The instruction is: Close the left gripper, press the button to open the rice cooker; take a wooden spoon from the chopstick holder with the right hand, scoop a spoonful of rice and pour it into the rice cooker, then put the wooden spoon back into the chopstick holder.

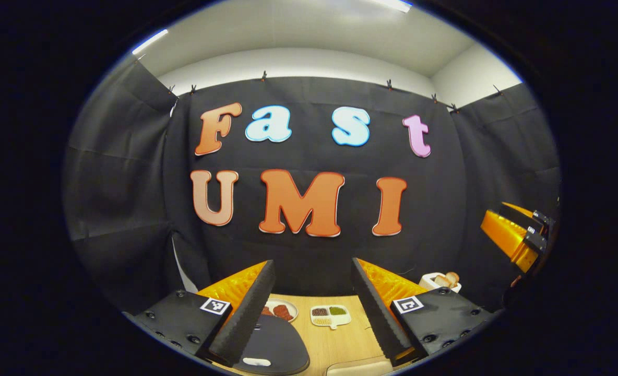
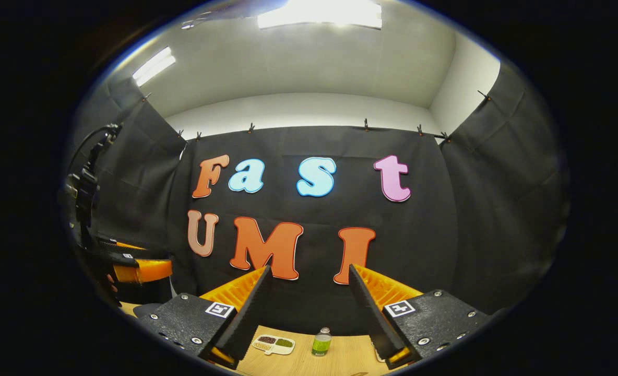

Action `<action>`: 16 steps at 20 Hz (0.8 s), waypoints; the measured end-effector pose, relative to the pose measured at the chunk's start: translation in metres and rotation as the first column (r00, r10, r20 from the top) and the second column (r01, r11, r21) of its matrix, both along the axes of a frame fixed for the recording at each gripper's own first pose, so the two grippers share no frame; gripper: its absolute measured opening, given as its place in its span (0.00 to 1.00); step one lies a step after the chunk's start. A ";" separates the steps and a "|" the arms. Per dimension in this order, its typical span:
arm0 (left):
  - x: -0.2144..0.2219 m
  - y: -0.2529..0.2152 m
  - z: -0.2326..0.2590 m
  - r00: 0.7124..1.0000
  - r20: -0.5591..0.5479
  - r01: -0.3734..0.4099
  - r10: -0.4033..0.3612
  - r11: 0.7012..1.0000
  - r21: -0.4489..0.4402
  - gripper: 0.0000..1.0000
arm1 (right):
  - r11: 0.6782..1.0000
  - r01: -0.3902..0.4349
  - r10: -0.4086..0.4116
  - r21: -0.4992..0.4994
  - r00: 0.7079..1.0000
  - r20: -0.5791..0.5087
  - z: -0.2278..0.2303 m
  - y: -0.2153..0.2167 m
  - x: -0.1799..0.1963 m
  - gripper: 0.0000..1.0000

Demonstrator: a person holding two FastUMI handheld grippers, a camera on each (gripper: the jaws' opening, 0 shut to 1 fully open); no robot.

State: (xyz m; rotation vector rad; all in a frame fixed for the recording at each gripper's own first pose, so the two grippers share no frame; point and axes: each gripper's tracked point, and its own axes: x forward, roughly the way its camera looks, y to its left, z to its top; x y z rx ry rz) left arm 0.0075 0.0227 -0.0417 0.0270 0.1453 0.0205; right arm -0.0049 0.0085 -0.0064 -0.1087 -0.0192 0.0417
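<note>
Left tongs (image 1: 313, 308) gape above dark domed rice cooker (image 1: 275, 347).

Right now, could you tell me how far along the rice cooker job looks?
Nothing looks done. The rice cooker lid is shut below the left tongs, which stand open, though they must close before pressing the button. The right tongs are open and hold nothing. Fetching the spoon, scooping, pouring and returning it all remain.

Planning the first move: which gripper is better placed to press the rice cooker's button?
Left, probably. The left gripper hangs open just above the dark rice cooker, whose lid lies between its fingers, but must shut first. The right gripper, also open, faces a divided dish and a small bottle instead.
</note>
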 end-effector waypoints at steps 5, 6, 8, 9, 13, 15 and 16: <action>0.007 0.030 -0.057 0.971 -0.228 -0.067 0.069 0.998 0.019 0.98 | 1.000 0.017 -0.018 -0.016 1.000 -0.010 -0.006 -0.009 -0.002 0.89; 0.007 0.034 -0.069 0.959 -0.274 -0.071 0.073 0.997 0.018 0.98 | 1.000 0.020 -0.021 -0.019 1.000 -0.013 -0.008 -0.012 -0.003 0.89; 0.005 0.042 -0.092 0.927 -0.366 -0.090 0.086 0.996 0.005 0.98 | 0.999 0.029 -0.029 -0.023 0.999 -0.022 -0.014 -0.016 -0.004 0.89; 0.004 0.047 -0.103 0.907 -0.410 -0.108 0.099 0.994 0.001 0.94 | 0.999 0.035 -0.036 -0.022 0.999 -0.027 -0.017 -0.019 -0.005 0.89; -0.004 0.067 -0.141 0.820 -0.556 -0.191 0.134 0.981 -0.045 0.86 | 0.997 0.063 -0.064 -0.035 0.997 -0.036 -0.023 -0.032 -0.010 0.89; -0.008 0.077 -0.163 0.763 -0.629 -0.232 0.149 0.971 -0.050 0.61 | 0.996 0.077 -0.079 -0.037 0.996 -0.039 -0.026 -0.038 -0.013 0.89; -0.016 0.080 -0.173 0.729 -0.667 -0.249 0.155 0.967 -0.047 0.55 | 0.996 0.084 -0.085 -0.037 0.995 -0.042 -0.028 -0.041 -0.013 0.89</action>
